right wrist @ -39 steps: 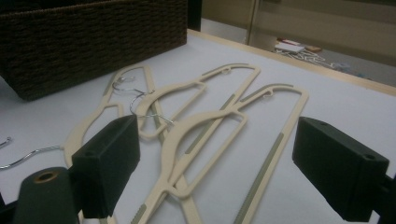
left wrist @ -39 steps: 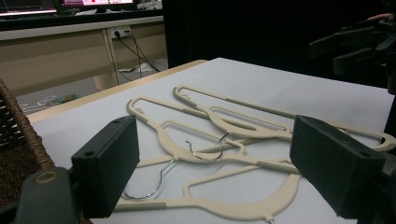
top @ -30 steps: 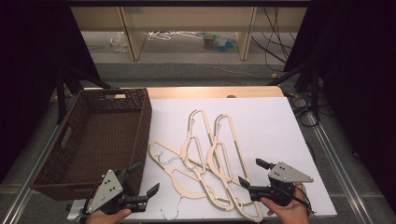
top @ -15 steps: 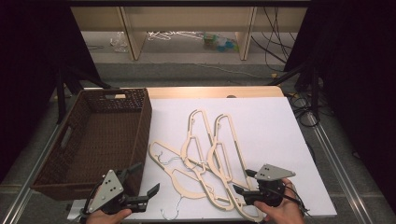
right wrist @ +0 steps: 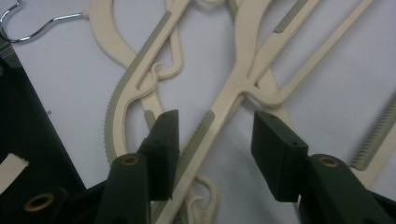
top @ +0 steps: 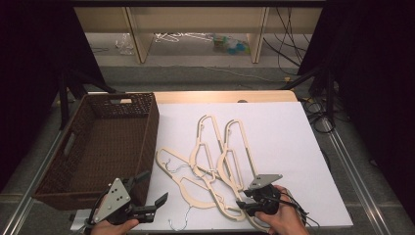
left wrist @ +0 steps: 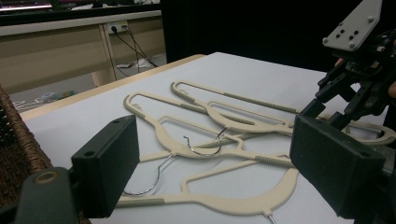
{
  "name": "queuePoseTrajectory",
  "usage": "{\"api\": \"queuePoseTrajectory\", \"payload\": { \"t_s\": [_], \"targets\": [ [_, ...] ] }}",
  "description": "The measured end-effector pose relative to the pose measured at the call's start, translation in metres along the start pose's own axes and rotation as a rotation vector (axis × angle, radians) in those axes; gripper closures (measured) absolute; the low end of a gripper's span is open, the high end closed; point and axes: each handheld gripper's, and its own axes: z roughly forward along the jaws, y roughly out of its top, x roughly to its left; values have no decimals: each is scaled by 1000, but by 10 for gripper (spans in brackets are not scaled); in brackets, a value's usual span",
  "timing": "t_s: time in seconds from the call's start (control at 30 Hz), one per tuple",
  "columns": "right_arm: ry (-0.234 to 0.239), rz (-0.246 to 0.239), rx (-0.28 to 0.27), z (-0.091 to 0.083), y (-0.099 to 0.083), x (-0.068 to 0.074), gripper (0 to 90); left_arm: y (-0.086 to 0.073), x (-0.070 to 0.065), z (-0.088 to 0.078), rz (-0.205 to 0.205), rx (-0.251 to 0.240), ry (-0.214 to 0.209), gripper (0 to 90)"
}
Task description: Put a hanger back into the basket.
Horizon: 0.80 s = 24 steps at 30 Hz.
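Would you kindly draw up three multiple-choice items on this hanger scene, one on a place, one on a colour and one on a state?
1. Where does the wicker basket stand?
A. at the table's left side
B. at the table's right side
C. on top of the hangers

2. What colour are the hangers?
A. black
B. cream
C. red

3. How do the right tongs stand?
A. shut, with nothing between them
B. jaws apart, astride a hanger arm
C. lifted high above the sheet

Answers: 1 A, the high view shows the basket left of the white sheet. 2 B, all the hangers are pale cream. 3 B, the right gripper view shows the jaws, which have just been closing, either side of the arm with a gap left.
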Motion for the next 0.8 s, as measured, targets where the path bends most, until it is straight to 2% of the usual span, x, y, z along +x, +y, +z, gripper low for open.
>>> {"api": "queuePoseTrajectory", "payload": {
  "t_s": [0.07, 0.13, 0.17, 0.23, 0.27, 0.37, 0.43, 0.47, 0.57, 0.73, 0.8],
  "targets": [
    [-2, -8, 2, 3, 0, 0, 544, 0, 0, 0, -4, 0, -2, 159],
    [22, -10, 16, 5, 1, -2, 604, 0, 1, -1, 2, -2, 4, 159],
    [36, 17, 26, 3, 2, -2, 623, 0, 0, -1, -3, -2, 4, 159],
    [37, 22, 26, 2, 1, -4, 661, 0, 0, -1, 5, 1, 2, 159],
    [35, 37, 27, 1, 0, -5, 666, 0, 0, -1, -5, -3, 3, 159],
    [11, 40, 42, -1, -3, -12, 698, 1, 0, -1, 1, -5, 2, 159],
    [2, 84, 69, -3, -3, -14, 708, 0, 0, -1, -3, 0, 2, 159],
    [3, 88, 80, -3, -4, -16, 708, 0, 0, -1, -3, 0, 2, 159],
    [5, 91, 74, -1, -4, -18, 707, 0, 0, 0, 1, 0, 1, 160],
    [-30, 91, 80, 4, 2, -15, 669, 0, -1, 1, 0, 1, 0, 160],
    [-49, 66, 95, 6, 4, -13, 688, -1, -1, 1, -2, -5, -6, 160]
  ]
}}
